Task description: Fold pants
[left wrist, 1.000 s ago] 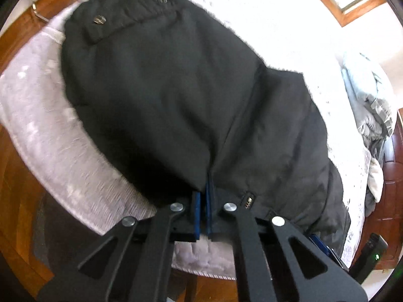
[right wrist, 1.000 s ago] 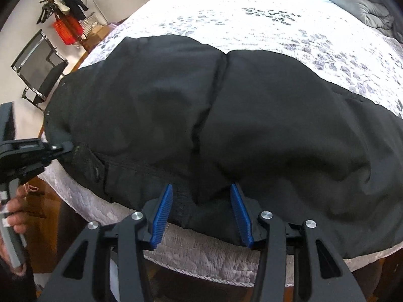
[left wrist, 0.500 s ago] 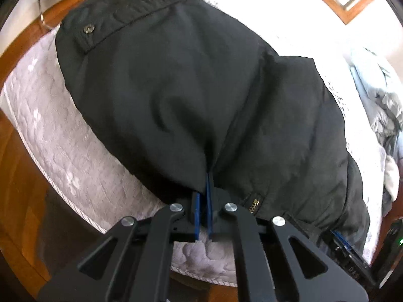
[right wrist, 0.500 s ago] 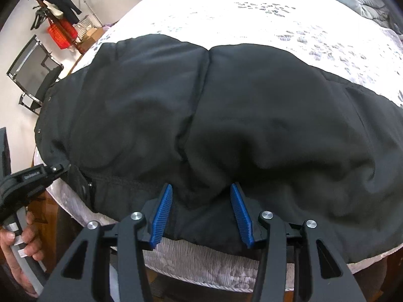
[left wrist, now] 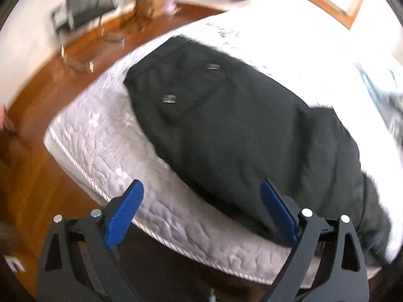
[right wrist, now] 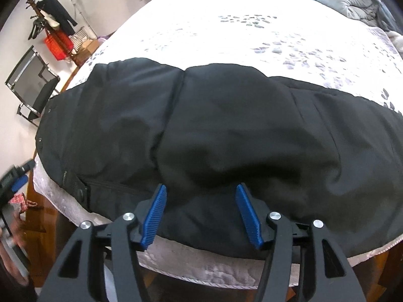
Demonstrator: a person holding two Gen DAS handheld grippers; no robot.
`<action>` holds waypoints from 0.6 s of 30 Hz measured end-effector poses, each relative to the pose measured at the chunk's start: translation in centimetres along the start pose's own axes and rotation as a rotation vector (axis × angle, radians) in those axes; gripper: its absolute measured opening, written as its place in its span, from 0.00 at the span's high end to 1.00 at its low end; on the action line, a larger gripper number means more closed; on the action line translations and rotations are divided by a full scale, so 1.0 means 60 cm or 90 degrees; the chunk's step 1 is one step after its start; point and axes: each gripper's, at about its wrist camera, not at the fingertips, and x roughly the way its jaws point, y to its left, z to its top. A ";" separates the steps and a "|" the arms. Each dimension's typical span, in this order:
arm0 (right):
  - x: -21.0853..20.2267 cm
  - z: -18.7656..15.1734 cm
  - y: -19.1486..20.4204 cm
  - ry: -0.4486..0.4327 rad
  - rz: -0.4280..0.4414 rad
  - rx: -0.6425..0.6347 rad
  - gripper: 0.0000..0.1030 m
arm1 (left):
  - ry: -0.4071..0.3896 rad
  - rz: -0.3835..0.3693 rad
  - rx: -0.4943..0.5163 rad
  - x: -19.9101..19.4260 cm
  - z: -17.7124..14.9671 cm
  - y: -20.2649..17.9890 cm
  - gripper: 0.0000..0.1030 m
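In the left wrist view the picture is blurred by motion. The black fabric pants [left wrist: 239,130] lie on the white quilted bed [left wrist: 105,146], and their right end is cut off by the frame edge. Their long axis runs from upper left to lower right, with the buttoned end at upper left. The left tool [left wrist: 201,209] is opening wide and holds nothing.

In the right wrist view the pants [right wrist: 226,130] stretch left to right across the bed [right wrist: 252,30]. The right tool [right wrist: 200,214] is opening over the near edge; cloth lies between its blue pads [right wrist: 153,216], but they do not press it.
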 end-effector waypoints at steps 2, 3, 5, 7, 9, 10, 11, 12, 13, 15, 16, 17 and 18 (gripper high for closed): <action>0.005 -0.005 -0.002 0.005 0.005 0.009 0.43 | 0.020 -0.006 -0.037 0.025 0.026 0.027 0.32; 0.006 -0.006 0.001 0.005 0.007 0.010 0.43 | 0.038 -0.006 -0.054 0.042 0.039 0.039 0.35; 0.007 -0.005 0.012 0.005 0.007 0.002 0.43 | 0.069 -0.037 -0.090 0.069 0.056 0.060 0.39; 0.011 0.002 0.030 0.007 0.005 -0.010 0.43 | 0.084 -0.054 -0.106 0.086 0.052 0.078 0.42; 0.013 0.003 0.043 0.010 0.006 -0.022 0.43 | 0.084 -0.065 -0.103 0.089 0.054 0.068 0.42; 0.014 0.004 0.051 0.011 0.007 -0.027 0.43 | 0.083 -0.072 -0.100 0.089 0.053 0.063 0.42; 0.016 0.004 0.058 0.012 0.012 -0.032 0.43 | 0.084 -0.083 -0.096 0.090 0.053 0.056 0.41; 0.017 0.004 0.065 0.015 0.015 -0.036 0.43 | 0.088 -0.088 -0.094 0.094 0.052 0.052 0.41; 0.021 0.005 0.076 0.019 0.023 -0.045 0.43 | 0.092 -0.088 -0.091 0.098 0.051 0.048 0.41; 0.028 0.007 0.101 0.023 0.031 -0.065 0.43 | 0.096 -0.079 -0.089 0.101 0.033 0.035 0.41; 0.031 0.007 0.114 0.024 0.031 -0.078 0.43 | 0.099 -0.079 -0.092 0.105 0.032 0.037 0.42; 0.034 0.008 0.126 0.025 0.028 -0.090 0.42 | 0.102 -0.079 -0.100 0.109 0.033 0.038 0.45; 0.036 0.010 0.131 0.026 0.024 -0.096 0.42 | 0.103 -0.077 -0.104 0.113 0.035 0.043 0.47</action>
